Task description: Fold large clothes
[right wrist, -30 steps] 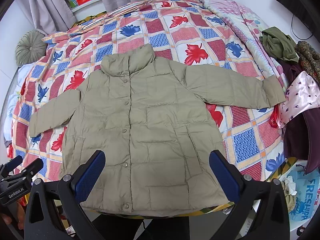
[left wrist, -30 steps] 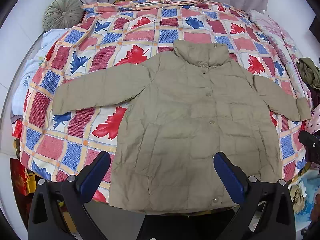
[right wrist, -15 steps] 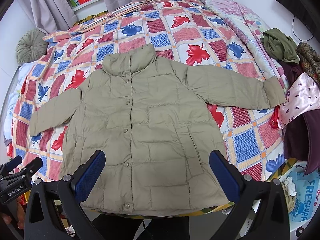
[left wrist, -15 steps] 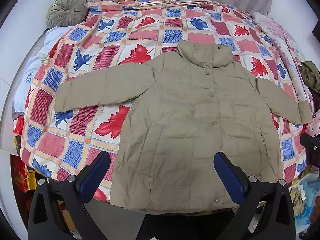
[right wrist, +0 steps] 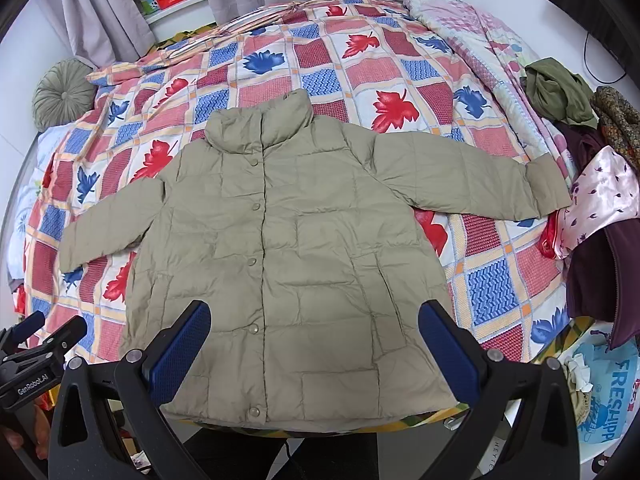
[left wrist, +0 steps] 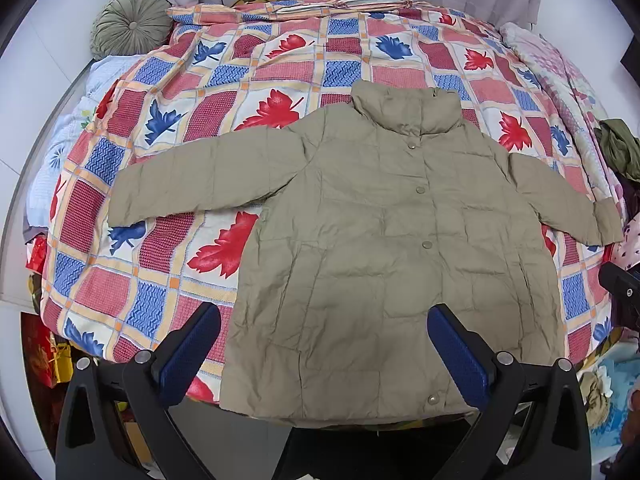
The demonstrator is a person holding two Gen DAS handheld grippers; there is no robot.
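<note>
Jacket [left wrist: 384, 264] flat — collar away, sleeves spread.

A bed [left wrist: 120, 272] under a leaf-patterned checked cover carries a khaki padded jacket [left wrist: 384, 264] spread flat, buttoned, sleeves out, with a round green cushion [left wrist: 132, 20] and heaped clothes [right wrist: 592, 168] at its edges.

Each gripper is built from two black angular finger arms, with a silver screw head set near each joint. Blue textured pads are fitted on the inner faces of the left gripper [left wrist: 323, 354] and the right gripper [right wrist: 314, 350]. White "GenRobot.AI" lettering is printed on the left gripper's black body, seen in the right wrist view.
</note>
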